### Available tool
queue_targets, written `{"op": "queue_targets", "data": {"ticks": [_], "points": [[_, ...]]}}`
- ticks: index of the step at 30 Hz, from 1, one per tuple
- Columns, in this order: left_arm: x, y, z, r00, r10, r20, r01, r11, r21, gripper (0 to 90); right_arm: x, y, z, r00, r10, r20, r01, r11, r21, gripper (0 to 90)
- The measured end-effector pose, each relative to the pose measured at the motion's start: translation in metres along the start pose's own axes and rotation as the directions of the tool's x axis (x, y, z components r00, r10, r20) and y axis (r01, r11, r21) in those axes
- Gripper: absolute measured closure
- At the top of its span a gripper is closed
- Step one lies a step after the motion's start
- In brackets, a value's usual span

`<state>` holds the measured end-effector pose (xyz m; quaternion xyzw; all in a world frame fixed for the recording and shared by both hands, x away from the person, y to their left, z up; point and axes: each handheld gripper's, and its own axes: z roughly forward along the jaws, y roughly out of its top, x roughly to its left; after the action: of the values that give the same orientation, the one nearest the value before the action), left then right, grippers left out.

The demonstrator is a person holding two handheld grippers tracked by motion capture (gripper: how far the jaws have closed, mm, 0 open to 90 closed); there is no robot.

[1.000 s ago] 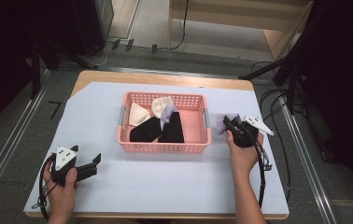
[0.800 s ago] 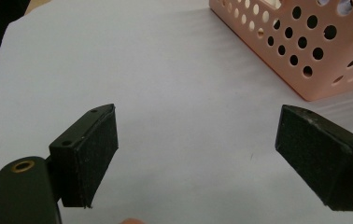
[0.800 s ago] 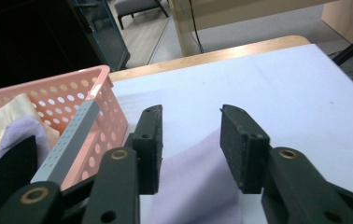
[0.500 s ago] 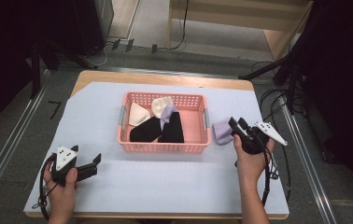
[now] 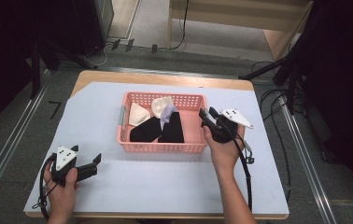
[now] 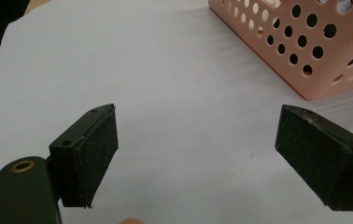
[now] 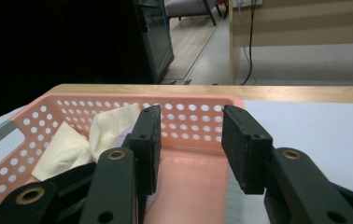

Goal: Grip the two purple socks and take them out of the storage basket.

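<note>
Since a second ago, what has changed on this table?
The right gripper moved left, from beside the pink basket to over its right rim. Its jaws have just been opening, and the lilac piece seen at its tips earlier is no longer between them. The left gripper, the basket and the clothes inside stayed put.

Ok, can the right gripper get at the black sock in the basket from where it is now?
Probably yes. The right gripper hangs over the basket's right edge with its fingers apart and nothing between them. The black sock lies on top at that end, uncovered, and the basket is open above.
</note>
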<state>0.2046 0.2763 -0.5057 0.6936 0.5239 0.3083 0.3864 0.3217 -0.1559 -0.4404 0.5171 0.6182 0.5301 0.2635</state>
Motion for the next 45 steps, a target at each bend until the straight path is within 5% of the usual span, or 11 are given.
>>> {"op": "queue_targets", "data": {"ticks": [12, 17, 23, 33, 37, 40, 43, 45], "points": [[0.0, 0.0, 0.001, 1.0, -0.002, 0.001, 0.002, 1.0, 0.0, 14.2, 0.035, 0.008, 0.043, 0.9996, -0.015, -0.023, 0.018, 0.995, 0.101, 58.5], [0.0, 0.0, 0.0, 1.0, -0.002, 0.001, 0.002, 1.0, 0.003, 14.3, 0.046, 0.011, 0.057, 0.999, 0.008, -0.043, 0.001, 0.982, 0.19, 61.5], [0.001, 0.0, 0.0, 1.0, -0.001, 0.003, 0.001, 1.0, 0.004, 14.2, 0.054, 0.012, 0.072, 0.9989, -0.02, -0.042, 0.028, 0.979, 0.203, 60.8], [0.001, 0.0, 0.0, 1.0, -0.003, 0.007, 0.003, 1.0, 0.0, 14.2, 0.06, 0.001, 0.12, 0.9999, -0.004, -0.015, 0.009, 0.939, 0.344, 55.4], [0.001, 0.0, 0.0, 1.0, 0.0, 0.009, 0.0, 1.0, -0.001, 14.2, 0.064, -0.007, 0.133, 0.9995, -0.031, -0.004, 0.03, 0.901, 0.432, 55.5], [0.001, 0.0, 0.0, 1.0, 0.0, 0.009, 0.0, 1.0, 0.0, 14.2, 0.065, -0.01, 0.136, 0.9968, -0.08, -0.011, 0.076, 0.884, 0.46, 70.0], [0.001, 0.0, 0.0, 1.0, -0.001, 0.009, 0.001, 1.0, 0.003, 14.3, 0.065, -0.007, 0.131, 0.9971, -0.07, -0.03, 0.076, 0.885, 0.459, 83.9], [0.001, 0.0, 0.001, 1.0, -0.002, 0.009, 0.002, 1.0, 0.002, 14.3, 0.065, -0.002, 0.125, 0.9964, -0.075, -0.039, 0.085, 0.896, 0.435, 85.5]]}}
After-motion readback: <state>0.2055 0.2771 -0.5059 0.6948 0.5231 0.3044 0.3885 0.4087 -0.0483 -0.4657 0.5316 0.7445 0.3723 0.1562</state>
